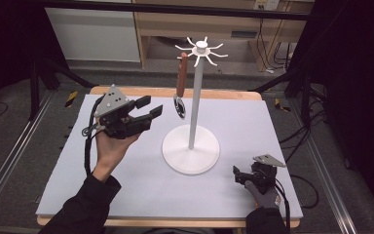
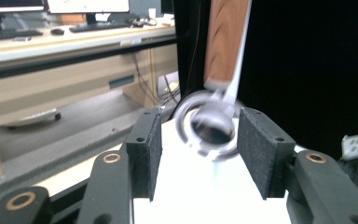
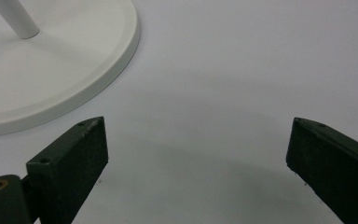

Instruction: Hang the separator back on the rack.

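A white stand (image 1: 193, 105) with a round base (image 1: 191, 152) and a crown of hooks (image 1: 201, 48) rises from the middle of the table. A spoon with a brown wooden handle (image 1: 181, 75) hangs from one hook, its metal bowl (image 1: 179, 107) at the bottom. My left gripper (image 1: 150, 108) is open, held up just left of the spoon's bowl and pointing at it. In the left gripper view the blurred bowl (image 2: 207, 125) hangs just beyond the open jaws, below the handle (image 2: 224, 39). My right gripper (image 1: 239, 174) rests open low at the table's front right, near the base (image 3: 51, 65).
A light grey mat (image 1: 126, 175) covers the wooden table. Wooden furniture and cables (image 1: 268, 44) stand behind the far edge. Dark frame bars (image 1: 44, 73) flank both sides of the table.
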`<state>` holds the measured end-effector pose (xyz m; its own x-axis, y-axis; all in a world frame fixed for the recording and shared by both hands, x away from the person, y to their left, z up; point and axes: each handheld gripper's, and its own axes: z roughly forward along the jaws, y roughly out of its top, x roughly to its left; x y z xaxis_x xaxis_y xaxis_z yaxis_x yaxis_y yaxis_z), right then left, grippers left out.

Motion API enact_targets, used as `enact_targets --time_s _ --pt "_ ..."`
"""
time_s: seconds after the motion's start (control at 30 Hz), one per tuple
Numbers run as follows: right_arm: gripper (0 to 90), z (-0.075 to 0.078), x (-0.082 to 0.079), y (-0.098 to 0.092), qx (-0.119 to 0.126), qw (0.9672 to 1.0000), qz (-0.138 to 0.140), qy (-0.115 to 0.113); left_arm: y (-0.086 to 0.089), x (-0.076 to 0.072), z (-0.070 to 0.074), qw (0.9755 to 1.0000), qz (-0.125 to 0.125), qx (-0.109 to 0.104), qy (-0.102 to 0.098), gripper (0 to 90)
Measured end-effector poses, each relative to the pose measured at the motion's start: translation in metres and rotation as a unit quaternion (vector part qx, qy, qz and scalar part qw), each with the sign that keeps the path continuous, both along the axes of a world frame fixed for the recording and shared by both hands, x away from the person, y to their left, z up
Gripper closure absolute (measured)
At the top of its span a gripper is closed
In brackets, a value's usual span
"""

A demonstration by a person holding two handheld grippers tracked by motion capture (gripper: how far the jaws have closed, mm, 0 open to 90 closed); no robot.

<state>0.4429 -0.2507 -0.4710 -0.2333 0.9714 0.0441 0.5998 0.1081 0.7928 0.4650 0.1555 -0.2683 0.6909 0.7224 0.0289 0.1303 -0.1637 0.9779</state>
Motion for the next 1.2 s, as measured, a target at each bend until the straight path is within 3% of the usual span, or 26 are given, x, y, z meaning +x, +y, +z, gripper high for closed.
enact_targets --time_s 0.3,0.4,0.57,0.77,0.83,0.87,0.97,1.2 --pt "5.7 -0.001 0.000 -0.002 -0.002 1.0000 -0.006 -0.001 0.028 0.000 -0.047 0.9987 0.022 0.020 0.042 45.4" --pt "5.6 -0.002 0.000 -0.002 -0.002 1.0000 -0.008 0.001 0.036 0.000 -0.061 0.9978 0.029 0.020 0.057 44.3" --pt "5.6 -0.003 0.000 -0.003 -0.003 0.9999 -0.012 0.001 0.048 -0.001 -0.086 0.9955 0.042 0.041 0.074 42.0" --pt "5.5 -0.003 -0.001 -0.003 -0.006 0.9999 -0.011 0.003 0.063 -0.001 -0.121 0.9911 0.051 0.047 0.114 39.0" --pt "5.5 -0.004 -0.001 -0.004 -0.005 0.9999 -0.011 0.003 0.068 0.000 -0.131 0.9880 0.062 0.063 0.127 38.4" --pt "5.5 -0.004 0.000 -0.004 -0.008 0.9999 -0.013 0.004 0.071 -0.001 -0.137 0.9866 0.067 0.074 0.129 37.9" --pt "5.5 -0.004 0.000 -0.006 -0.010 0.9998 -0.018 0.007 0.078 -0.004 -0.146 0.9857 0.071 0.077 0.132 37.8" --pt "5.5 -0.004 -0.001 -0.009 -0.012 0.9995 -0.026 0.011 0.098 -0.007 -0.170 0.9799 0.092 0.088 0.153 36.4"
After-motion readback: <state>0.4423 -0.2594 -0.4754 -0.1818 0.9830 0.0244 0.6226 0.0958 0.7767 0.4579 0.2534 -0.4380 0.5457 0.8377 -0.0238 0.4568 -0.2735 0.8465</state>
